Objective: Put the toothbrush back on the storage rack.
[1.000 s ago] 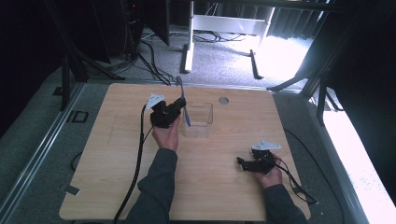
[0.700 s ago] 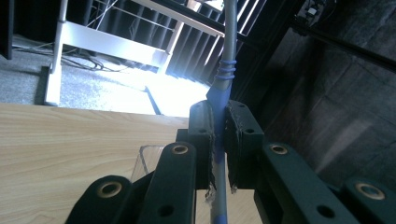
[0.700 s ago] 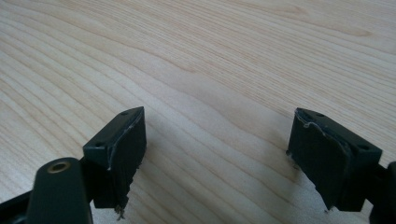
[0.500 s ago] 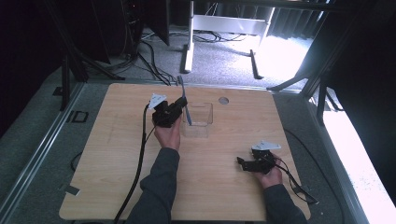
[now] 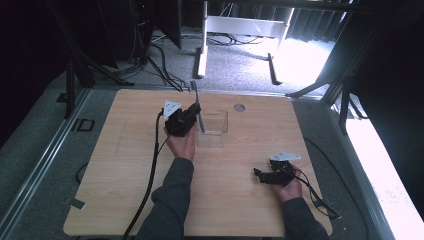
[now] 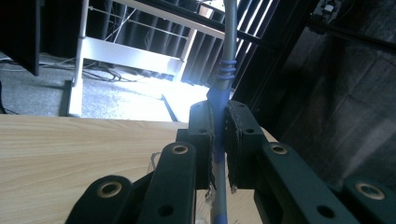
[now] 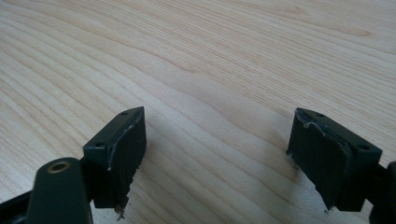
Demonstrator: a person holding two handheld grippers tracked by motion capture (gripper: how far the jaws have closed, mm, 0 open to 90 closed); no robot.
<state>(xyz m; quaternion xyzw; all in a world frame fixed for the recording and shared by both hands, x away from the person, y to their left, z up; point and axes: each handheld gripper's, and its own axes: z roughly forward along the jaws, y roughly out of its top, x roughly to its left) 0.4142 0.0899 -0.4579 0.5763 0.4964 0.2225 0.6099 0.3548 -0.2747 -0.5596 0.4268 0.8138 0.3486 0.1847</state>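
My left gripper (image 5: 194, 119) is shut on a thin grey and blue stick (image 5: 196, 97), which stands nearly upright with its top leaning away from me. In the left gripper view the pads (image 6: 204, 135) of that gripper (image 6: 219, 140) press the stick (image 6: 227, 56) from both sides. The stick's lower end hangs at the left side of a clear plastic box (image 5: 214, 129) on the wooden table (image 5: 125, 165); whether it touches the box I cannot tell. My right gripper (image 5: 261, 175) rests at the front right of the table, open (image 7: 217, 154), nothing between its fingers.
A small round hole (image 5: 239, 107) sits in the tabletop behind the box. The left gripper's black cable (image 5: 150, 175) trails across the table to the front edge. On the floor beyond the table stand a white frame (image 5: 250, 25) and several cables.
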